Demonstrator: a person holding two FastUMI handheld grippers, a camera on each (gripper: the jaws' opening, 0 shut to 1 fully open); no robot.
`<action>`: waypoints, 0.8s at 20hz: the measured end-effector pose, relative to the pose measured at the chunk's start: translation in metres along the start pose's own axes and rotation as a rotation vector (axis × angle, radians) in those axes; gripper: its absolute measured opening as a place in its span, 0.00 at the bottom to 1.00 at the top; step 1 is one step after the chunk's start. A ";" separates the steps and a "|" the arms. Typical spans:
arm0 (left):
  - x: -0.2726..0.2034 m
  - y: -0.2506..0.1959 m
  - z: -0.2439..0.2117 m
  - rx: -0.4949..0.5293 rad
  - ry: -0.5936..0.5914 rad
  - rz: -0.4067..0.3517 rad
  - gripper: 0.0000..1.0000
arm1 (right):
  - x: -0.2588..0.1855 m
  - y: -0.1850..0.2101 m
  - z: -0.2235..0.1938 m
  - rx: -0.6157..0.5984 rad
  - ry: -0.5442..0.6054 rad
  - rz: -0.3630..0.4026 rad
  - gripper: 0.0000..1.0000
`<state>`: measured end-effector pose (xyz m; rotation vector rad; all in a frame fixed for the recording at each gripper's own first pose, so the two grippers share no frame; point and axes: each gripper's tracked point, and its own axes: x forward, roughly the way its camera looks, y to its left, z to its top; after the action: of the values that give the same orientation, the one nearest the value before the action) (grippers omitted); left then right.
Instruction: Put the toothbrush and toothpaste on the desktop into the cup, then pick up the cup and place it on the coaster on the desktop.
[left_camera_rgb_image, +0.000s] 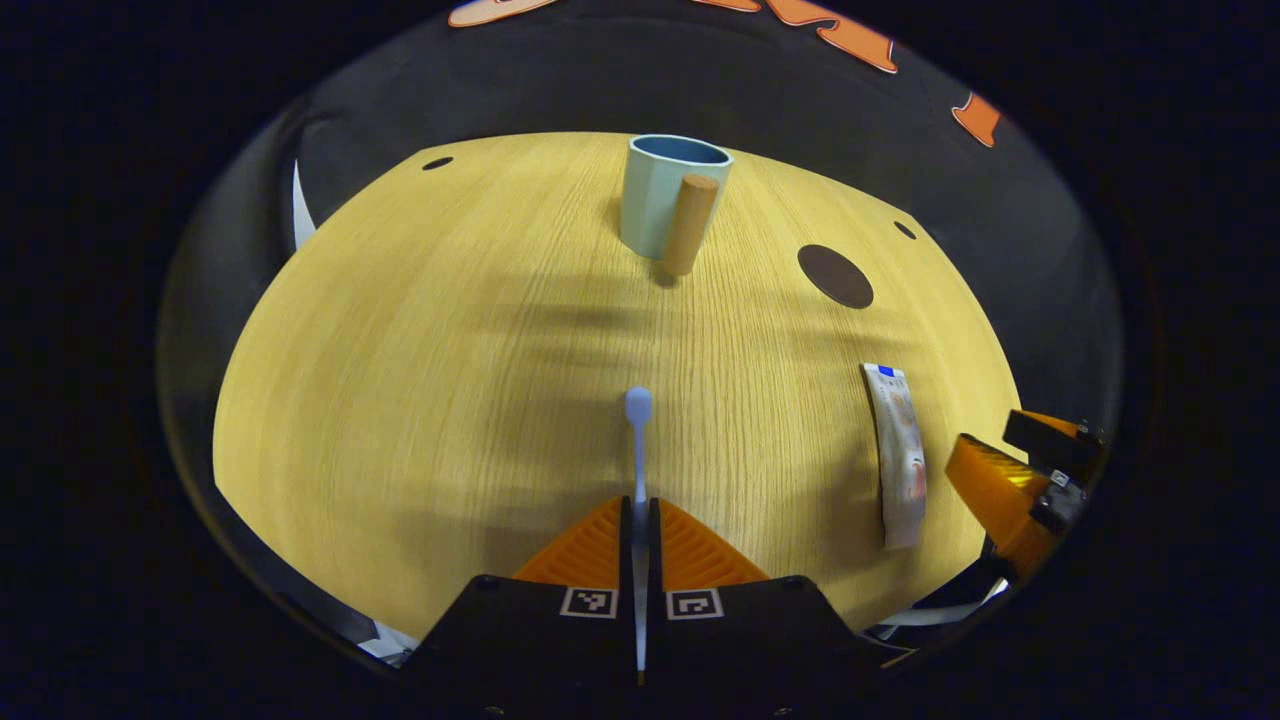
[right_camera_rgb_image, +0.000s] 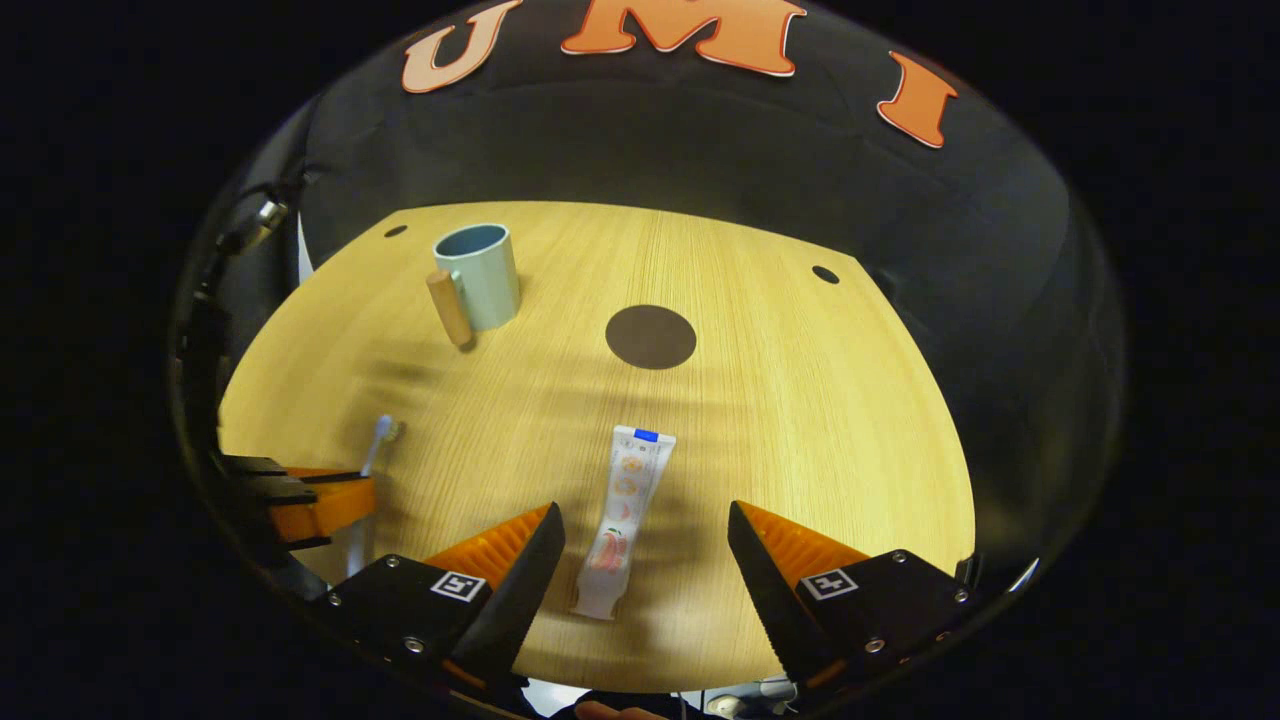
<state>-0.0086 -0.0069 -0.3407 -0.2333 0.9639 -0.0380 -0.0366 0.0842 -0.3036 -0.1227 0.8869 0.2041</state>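
My left gripper (left_camera_rgb_image: 640, 508) is shut on the handle of a pale blue toothbrush (left_camera_rgb_image: 638, 420), whose head points ahead toward the cup. The light blue cup (left_camera_rgb_image: 662, 195) stands upright at the far middle of the table, its wooden handle (left_camera_rgb_image: 690, 225) facing me. In the right gripper view, my right gripper (right_camera_rgb_image: 645, 518) hangs open with a finger on each side of the white toothpaste tube (right_camera_rgb_image: 632, 480), which lies flat on the table; the fingers are apart from it. The round dark coaster (right_camera_rgb_image: 650, 336) lies beyond the tube, right of the cup (right_camera_rgb_image: 480, 270). The left gripper (right_camera_rgb_image: 320, 505) and toothbrush (right_camera_rgb_image: 378, 437) appear at the left.
The wooden table (left_camera_rgb_image: 420, 360) has small dark holes near its far corners (right_camera_rgb_image: 825, 273). Black cloth walls close in behind it. In the left gripper view, the coaster (left_camera_rgb_image: 835, 275), the toothpaste (left_camera_rgb_image: 900, 450) and the right gripper (left_camera_rgb_image: 1010, 480) sit to the right.
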 end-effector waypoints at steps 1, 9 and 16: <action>-0.007 0.004 0.002 -0.005 -0.012 0.010 0.04 | 0.007 0.002 -0.004 0.003 0.021 0.002 0.98; -0.051 0.029 0.038 0.015 -0.150 0.057 0.03 | 0.039 0.023 -0.032 0.025 0.167 0.030 0.90; -0.080 0.038 0.073 0.027 -0.283 0.088 0.03 | 0.044 0.025 -0.037 0.044 0.203 0.045 0.54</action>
<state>0.0021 0.0537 -0.2438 -0.1661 0.6903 0.0611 -0.0432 0.1068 -0.3621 -0.0828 1.0967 0.2167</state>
